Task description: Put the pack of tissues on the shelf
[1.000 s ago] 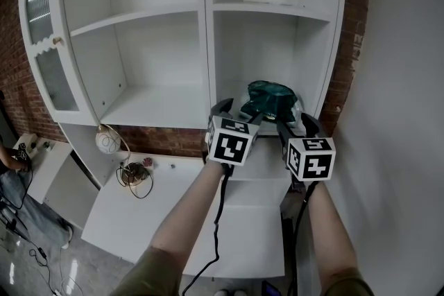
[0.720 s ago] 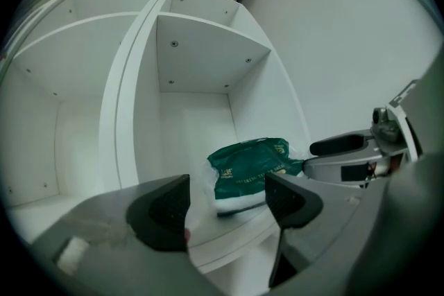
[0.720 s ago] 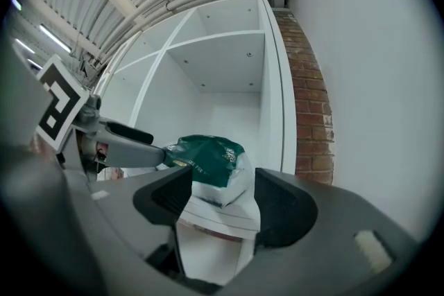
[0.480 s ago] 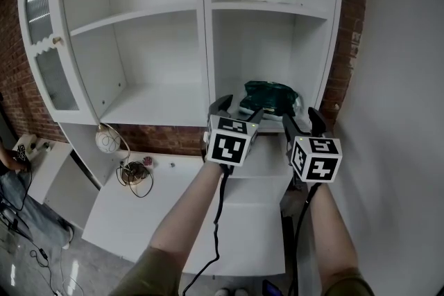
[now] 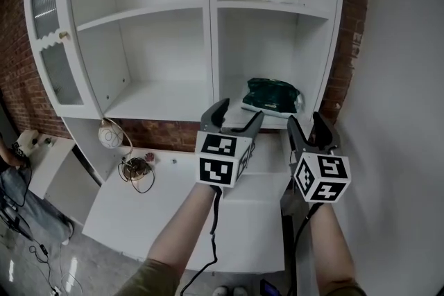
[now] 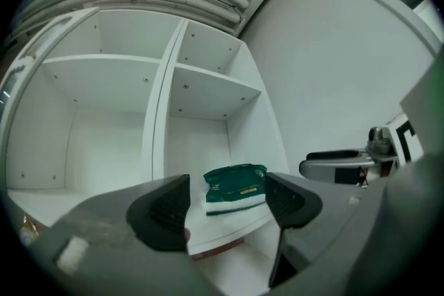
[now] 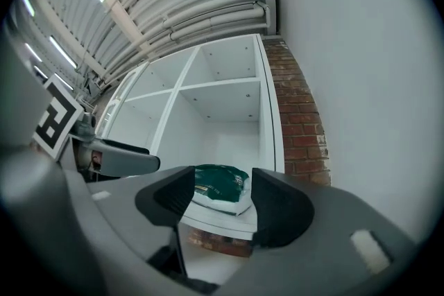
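The pack of tissues lies flat on the lower shelf of the cabinet's right-hand compartment, toward the right side wall and free of both grippers. Its wrapper is dark green and glossy, a little crumpled on top, with a white band along the lower edge. In the left gripper view a small yellowish strip of print shows on its face, too small to read.

The shelf is a white board set in a tall white cabinet with a central divider. There is another shelf above the pack, and the left compartment has shelves of its own.

Both grippers hang in front of the shelf edge, side by side and apart from it. The left gripper points toward the compartment, roughly level, with its jaws spread and nothing between them - the pack shows through the gap but sits well back on the board. The right gripper, just to the right and a little lower in the head view, is aimed the same way. Its jaws have just been closing slightly, but they stand wide with nothing in them.

Each gripper carries its marker cube toward the camera, and a bare forearm reaches up from the lower edge of the picture behind each. A black cable trails down beside the left one.

A brick wall shows at the cabinet's right side - next to it, a plain white wall.
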### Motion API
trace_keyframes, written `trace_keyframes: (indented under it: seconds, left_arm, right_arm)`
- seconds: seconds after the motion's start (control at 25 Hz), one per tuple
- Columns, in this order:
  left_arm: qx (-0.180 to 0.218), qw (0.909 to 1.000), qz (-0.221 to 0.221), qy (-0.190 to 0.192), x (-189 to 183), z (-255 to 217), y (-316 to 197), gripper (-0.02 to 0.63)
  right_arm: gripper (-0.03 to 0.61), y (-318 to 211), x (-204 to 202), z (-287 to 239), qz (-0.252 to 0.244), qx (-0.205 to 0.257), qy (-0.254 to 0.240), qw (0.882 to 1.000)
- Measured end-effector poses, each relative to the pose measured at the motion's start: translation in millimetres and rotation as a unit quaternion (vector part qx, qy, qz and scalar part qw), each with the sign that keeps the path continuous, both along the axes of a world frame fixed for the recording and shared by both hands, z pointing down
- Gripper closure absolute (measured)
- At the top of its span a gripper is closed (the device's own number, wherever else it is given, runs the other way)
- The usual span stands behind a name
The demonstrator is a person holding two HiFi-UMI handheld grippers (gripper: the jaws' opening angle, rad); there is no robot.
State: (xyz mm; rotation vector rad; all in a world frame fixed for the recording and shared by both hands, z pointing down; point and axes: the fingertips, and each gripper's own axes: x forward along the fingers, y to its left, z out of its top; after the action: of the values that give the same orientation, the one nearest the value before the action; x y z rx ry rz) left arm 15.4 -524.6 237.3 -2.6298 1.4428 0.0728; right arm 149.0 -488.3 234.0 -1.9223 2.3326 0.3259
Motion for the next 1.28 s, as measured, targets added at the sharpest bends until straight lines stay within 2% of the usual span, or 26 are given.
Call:
trace_keyframes:
  seconds: [0.24,0.6,1.0,1.28]
  left_arm:
    - [0.012,0.9998,-0.002,0.016,-18,12,44,0.282]
    - [0.0,0.9998,-0.019,0.007,-41,57,96,0.386]
    - [-0.011,0.9982,-0.053,0.025,-62,102,128,0.489]
    - [-0.024,0.9977,-0.059,0.024,-68,123,145,0.513]
  right_arm:
    - [0.351,41,-6,18,-0.012,-0.004,-0.004,1.0]
    - [0.416,92,-6,68,-0.013,-0.041,-0.024,0.999]
    - [0.491,132,-16,109,-0.002,-0.056,-0.028,0.998]
    - [0.52,151,-20,122,0.009,-0.061,-0.023,0.998]
